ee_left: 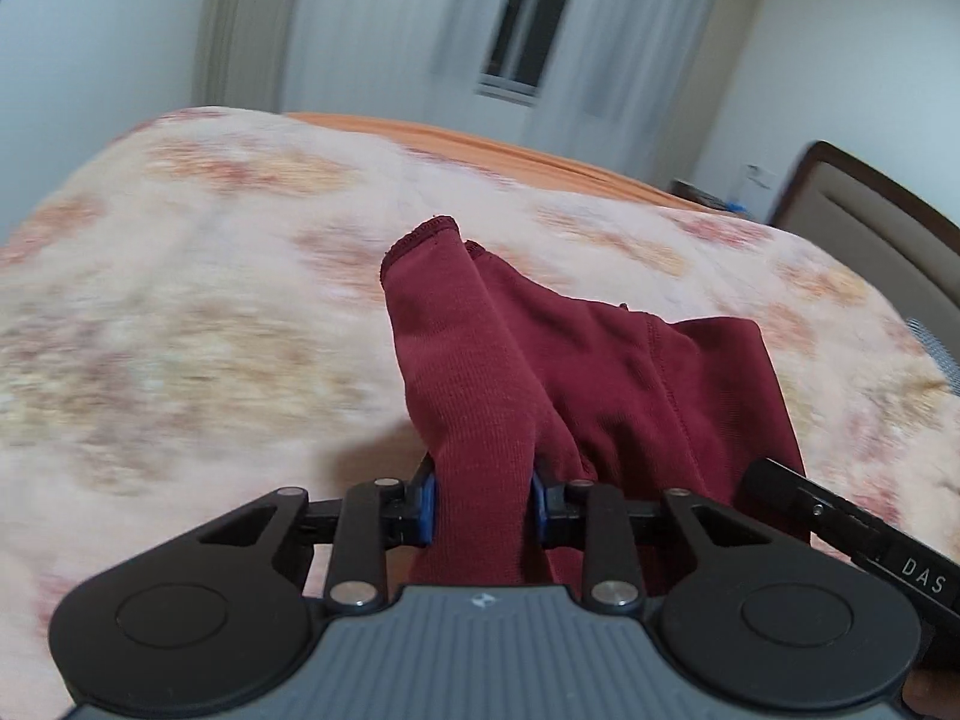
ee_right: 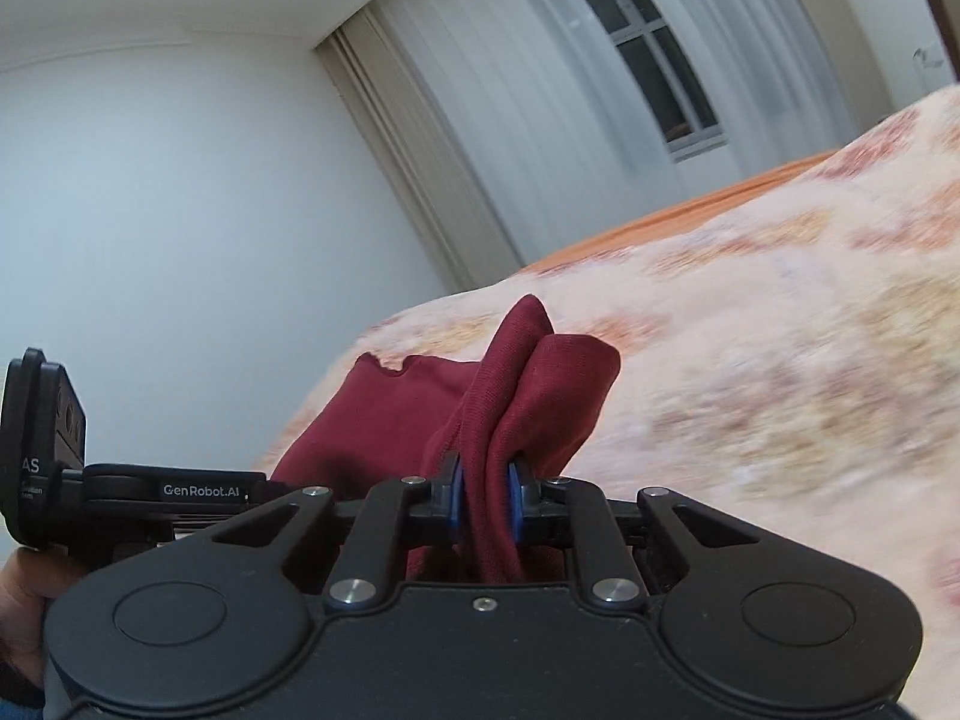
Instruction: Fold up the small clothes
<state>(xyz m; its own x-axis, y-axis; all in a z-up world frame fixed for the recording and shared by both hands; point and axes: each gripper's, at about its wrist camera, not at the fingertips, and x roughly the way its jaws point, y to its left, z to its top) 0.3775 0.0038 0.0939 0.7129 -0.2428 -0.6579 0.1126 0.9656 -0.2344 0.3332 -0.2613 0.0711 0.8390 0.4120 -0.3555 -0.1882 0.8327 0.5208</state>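
A small dark red garment hangs between both grippers above the bed. My left gripper is shut on a bunched part of it, the cloth standing up between the blue pads. My right gripper is shut on another bunched fold of the same garment. The right gripper's body shows at the lower right of the left wrist view. The left gripper's body shows at the left of the right wrist view. The two grippers are close together, side by side.
A bed with a fuzzy pink and orange floral blanket lies under the garment. An orange sheet edges its far side. A padded headboard is on the right. Curtains and a window are behind.
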